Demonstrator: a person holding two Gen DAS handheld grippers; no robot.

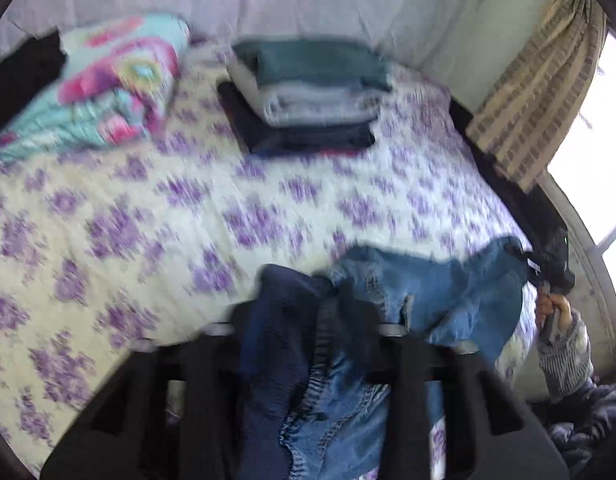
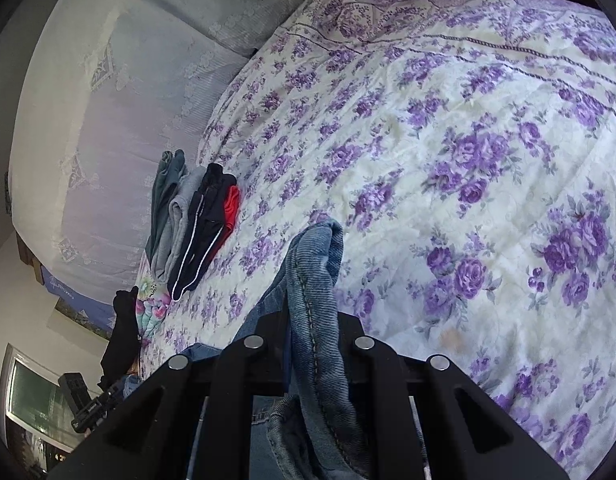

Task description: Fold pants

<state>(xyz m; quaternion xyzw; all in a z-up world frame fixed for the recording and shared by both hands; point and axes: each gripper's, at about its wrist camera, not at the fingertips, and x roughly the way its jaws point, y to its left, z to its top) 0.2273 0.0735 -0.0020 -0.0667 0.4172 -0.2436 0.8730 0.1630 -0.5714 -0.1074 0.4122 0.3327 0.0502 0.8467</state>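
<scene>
Clearly both grippers, left gripper (image 1: pixel 308 320) and right gripper (image 2: pixel 308 332), are clamped on the jeans (image 1: pixel 439 292) above the bedspread (image 1: pixel 148 220); bunched denim could slip and spoil the fold.

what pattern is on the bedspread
Purple flowers on cream bedspread, sharpest in the right wrist view.

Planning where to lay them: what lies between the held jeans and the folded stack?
Only bare floral bedspread separates the jeans from the folded stack, seen in both views.
</scene>
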